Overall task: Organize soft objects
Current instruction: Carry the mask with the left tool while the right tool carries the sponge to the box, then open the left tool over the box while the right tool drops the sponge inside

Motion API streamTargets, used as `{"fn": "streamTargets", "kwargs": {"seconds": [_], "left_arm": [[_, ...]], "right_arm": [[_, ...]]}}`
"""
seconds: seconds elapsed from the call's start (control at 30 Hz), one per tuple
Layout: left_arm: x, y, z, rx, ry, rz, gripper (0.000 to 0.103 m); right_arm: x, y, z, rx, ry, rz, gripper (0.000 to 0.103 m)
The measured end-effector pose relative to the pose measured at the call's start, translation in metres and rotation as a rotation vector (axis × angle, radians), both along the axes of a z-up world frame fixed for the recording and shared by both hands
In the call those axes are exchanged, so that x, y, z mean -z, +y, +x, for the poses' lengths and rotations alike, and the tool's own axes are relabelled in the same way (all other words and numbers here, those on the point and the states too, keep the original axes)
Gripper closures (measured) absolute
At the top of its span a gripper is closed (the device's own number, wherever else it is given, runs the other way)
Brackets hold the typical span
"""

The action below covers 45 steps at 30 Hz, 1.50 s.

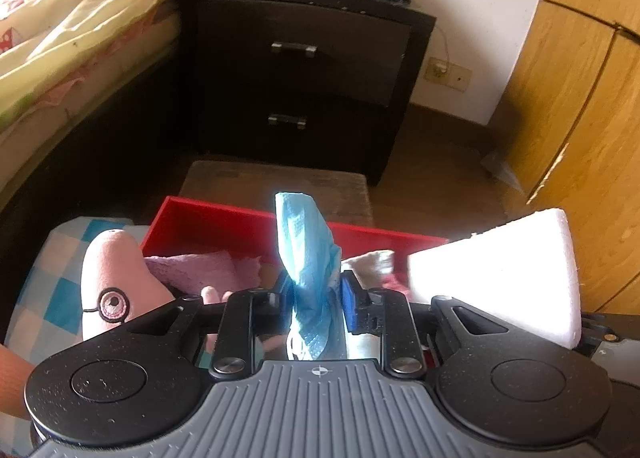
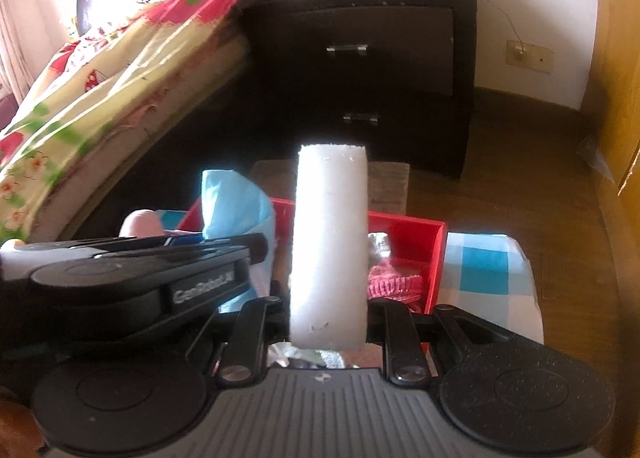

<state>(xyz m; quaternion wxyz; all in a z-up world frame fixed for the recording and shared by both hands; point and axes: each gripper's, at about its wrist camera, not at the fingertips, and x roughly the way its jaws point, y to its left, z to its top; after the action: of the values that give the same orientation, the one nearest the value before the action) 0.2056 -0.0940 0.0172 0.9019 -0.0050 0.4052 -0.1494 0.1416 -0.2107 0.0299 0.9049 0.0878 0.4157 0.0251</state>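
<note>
Here the left gripper (image 1: pixel 312 298) is closed on a crumpled light-blue non-woven cloth (image 1: pixel 306 254) and the right gripper (image 2: pixel 328 318) clamps a white foam block (image 2: pixel 330 242), both held above the open red plastic box (image 2: pixel 436 258), probably so they can drop in beside the pink towel (image 1: pixel 192 268).

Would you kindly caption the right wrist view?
Right gripper holds a white foam block above the red bin.
</note>
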Motion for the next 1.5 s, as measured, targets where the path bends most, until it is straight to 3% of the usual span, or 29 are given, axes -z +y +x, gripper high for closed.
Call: {"fn": "streamTargets", "kwargs": {"seconds": [0.23,0.4,0.47,0.73,0.8,0.9,1.2,1.37,1.5], "left_arm": [[0.014,0.000,0.010,-0.013,-0.008,0.064,0.063],[0.015,0.005,0.012,-0.033,-0.011,0.073,0.054],[0.013,0.006,0.011,-0.038,-0.013,0.068,0.051],[-0.004,0.011,-0.001,-0.044,-0.033,0.060,0.031],[-0.014,0.015,-0.008,-0.045,-0.046,0.049,0.022],[-0.028,0.021,-0.023,-0.028,-0.055,0.034,0.021],[-0.036,0.057,-0.057,-0.031,-0.001,0.055,0.020],[-0.020,0.083,-0.071,-0.030,0.108,0.011,0.020],[0.005,0.091,-0.074,-0.027,0.171,0.062,0.020]], "right_arm": [[0.026,-0.008,0.017,0.056,0.027,-0.024,0.101],[0.029,-0.016,0.020,0.109,0.037,-0.048,0.072],[0.028,-0.019,0.019,0.127,0.033,-0.053,0.065],[0.020,-0.024,0.015,0.141,0.025,-0.045,0.063],[0.017,-0.024,0.012,0.140,0.029,-0.040,0.060],[0.012,-0.021,0.007,0.132,0.031,-0.054,0.049],[0.011,0.008,-0.014,0.063,0.059,-0.132,0.046],[0.011,0.023,-0.031,-0.003,0.084,-0.115,0.046],[0.015,0.033,-0.046,-0.040,0.127,-0.081,0.046]]}}
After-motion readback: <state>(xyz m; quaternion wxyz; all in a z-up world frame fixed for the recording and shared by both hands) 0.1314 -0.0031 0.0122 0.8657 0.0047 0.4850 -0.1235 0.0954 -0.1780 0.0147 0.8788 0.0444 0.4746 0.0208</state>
